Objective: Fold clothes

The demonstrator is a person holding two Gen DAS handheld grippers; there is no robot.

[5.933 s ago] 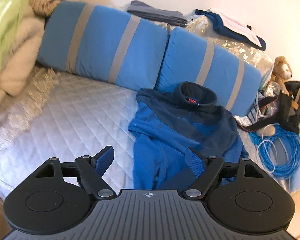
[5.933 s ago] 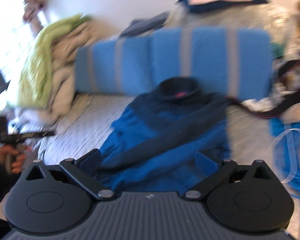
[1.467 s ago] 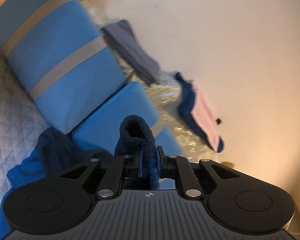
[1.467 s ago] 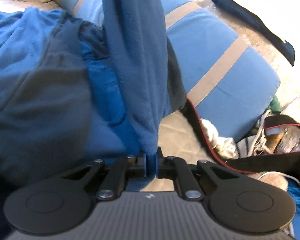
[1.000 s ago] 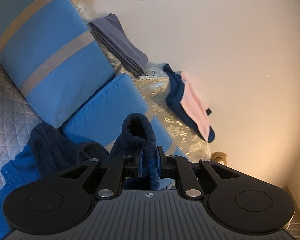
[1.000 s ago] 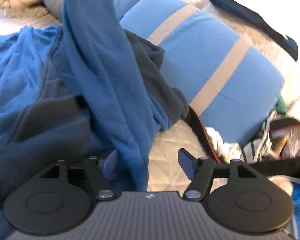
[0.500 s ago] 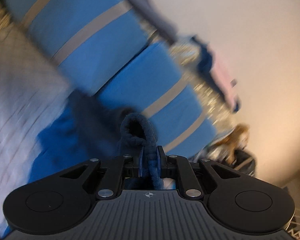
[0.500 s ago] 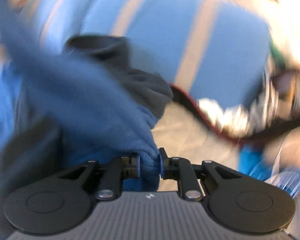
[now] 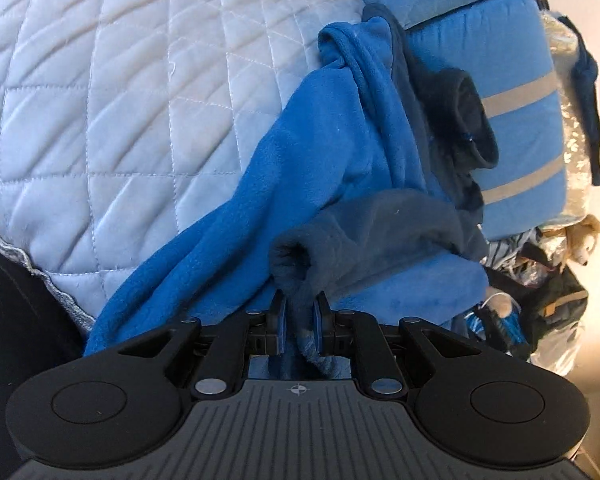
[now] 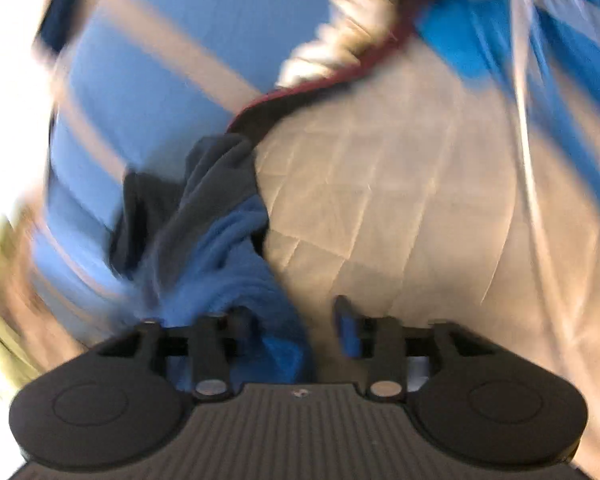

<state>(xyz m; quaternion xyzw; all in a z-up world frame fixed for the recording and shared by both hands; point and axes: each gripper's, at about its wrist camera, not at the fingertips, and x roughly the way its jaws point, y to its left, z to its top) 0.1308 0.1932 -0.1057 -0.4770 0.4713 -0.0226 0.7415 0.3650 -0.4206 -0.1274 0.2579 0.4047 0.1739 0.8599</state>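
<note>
Quilted pale bedspread fills the left wrist view from 9 to 12 o'clock, w/ blue striped cushions stacked at 1–2 o'clock against the wall. Blue fleece jacket lies bunched across the spread, running from 7 o'clock up to the cushions, its dark collar flopped toward 2 o'clock. Left gripper is pinched nearly closed on a dark cuff or hem fold of the jacket, prob. to carry that edge across the body for a fold. Right wrist view is heavily blurred: right gripper has its jaws opening wide, blue fleece sitting by the left finger at 7 o'clock but not squeezed, so it looks like a release. Dark strap w/ red edge crosses at 12 o'clock. Fold looks early; jacket is still rumpled, sleeves not squared. Clutter incl. a plush bear sits at 3 o'clock, well apart.
</note>
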